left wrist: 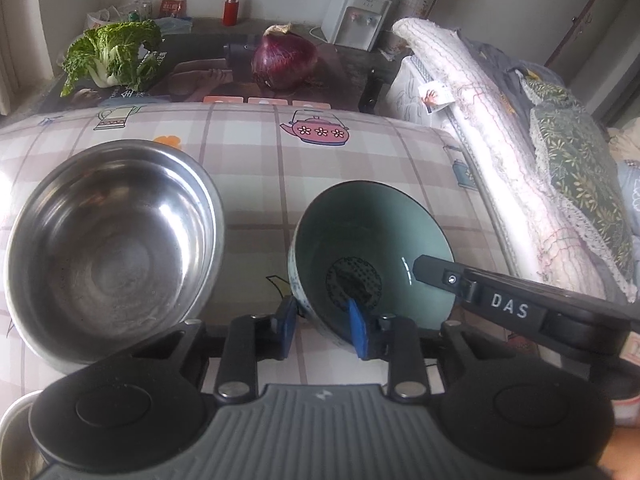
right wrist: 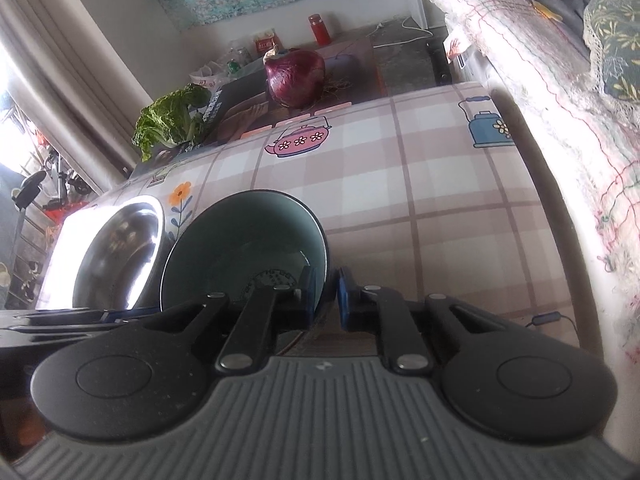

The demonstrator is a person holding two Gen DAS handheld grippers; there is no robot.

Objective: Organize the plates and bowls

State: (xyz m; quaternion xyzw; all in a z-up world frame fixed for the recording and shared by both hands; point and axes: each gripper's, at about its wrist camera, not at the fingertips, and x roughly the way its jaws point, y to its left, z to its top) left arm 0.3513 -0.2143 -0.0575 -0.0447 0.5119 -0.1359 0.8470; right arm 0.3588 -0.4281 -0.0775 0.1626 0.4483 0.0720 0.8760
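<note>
A green ceramic bowl (left wrist: 372, 248) with a dark rim is tilted above the checked tablecloth (left wrist: 360, 160). My left gripper (left wrist: 324, 328) straddles its near rim, one blue pad inside and one outside. My right gripper (right wrist: 326, 300) is shut on the bowl's right rim; the bowl also shows in the right wrist view (right wrist: 248, 240). The right gripper's black finger also shows in the left wrist view (left wrist: 440, 274), reaching into the bowl. A steel bowl (left wrist: 112, 248) sits to the left of the green one; it also shows in the right wrist view (right wrist: 120, 256).
A second steel rim (left wrist: 16, 420) shows at the lower left. Beyond the table are a red cabbage (left wrist: 284, 60), a leafy green cabbage (left wrist: 116, 52) and a red flask (left wrist: 230, 10). A sofa with a lace cover (left wrist: 500, 168) runs along the right.
</note>
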